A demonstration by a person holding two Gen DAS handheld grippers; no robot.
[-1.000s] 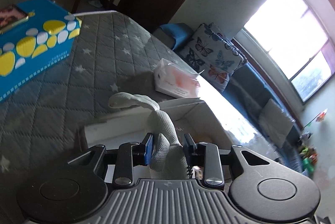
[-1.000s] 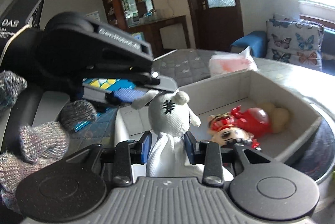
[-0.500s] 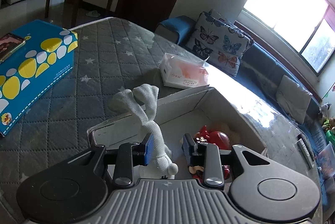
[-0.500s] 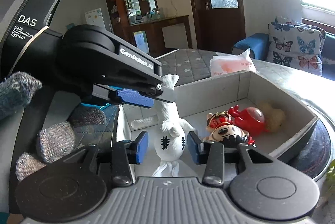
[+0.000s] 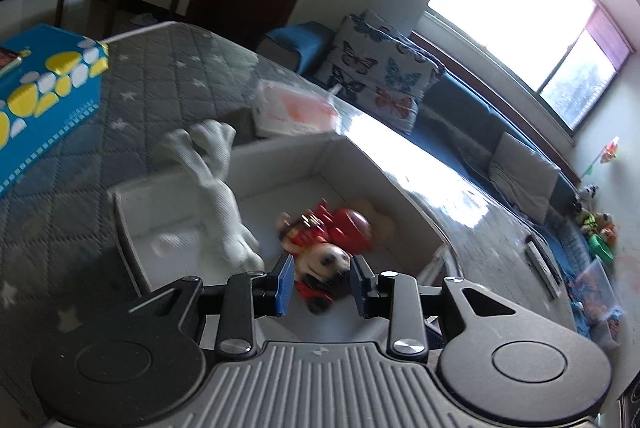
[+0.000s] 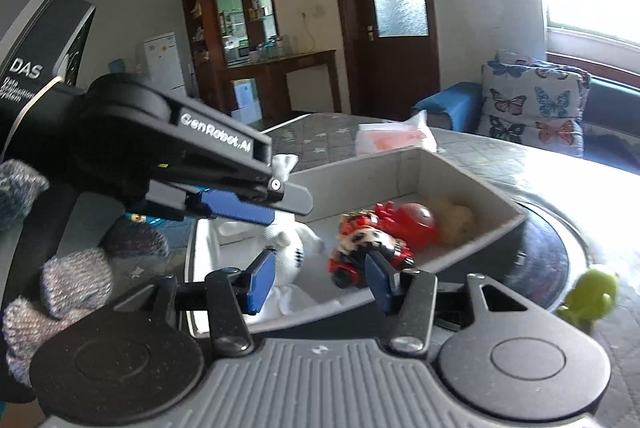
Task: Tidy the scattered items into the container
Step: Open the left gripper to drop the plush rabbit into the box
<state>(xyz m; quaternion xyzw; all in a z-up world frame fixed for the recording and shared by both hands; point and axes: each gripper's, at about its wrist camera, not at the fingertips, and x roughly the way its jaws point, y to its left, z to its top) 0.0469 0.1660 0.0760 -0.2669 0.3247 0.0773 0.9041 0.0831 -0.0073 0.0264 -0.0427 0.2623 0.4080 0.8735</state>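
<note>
Right wrist: green toy [image 6: 591, 293] beside box [image 6: 472, 184].

Left wrist view: taken from behind left gripper [image 5: 320, 284], tilted down, close above open box [image 5: 132, 228]; sofa and window faced beyond. Right wrist view: taken from behind right gripper [image 6: 316, 278], angled down over same box [image 6: 472, 184], door faced. Shared by both: box, red toy [image 5: 344, 228] [image 6: 404, 224], tissue pack [image 5: 292, 112] [image 6: 396, 138].

Black left gripper [image 6: 256, 214] lettered "GenRobot.AI", blue pads [image 6: 236, 208], silver screws; grey knitted glove [image 6: 60, 288] on the hand.
</note>
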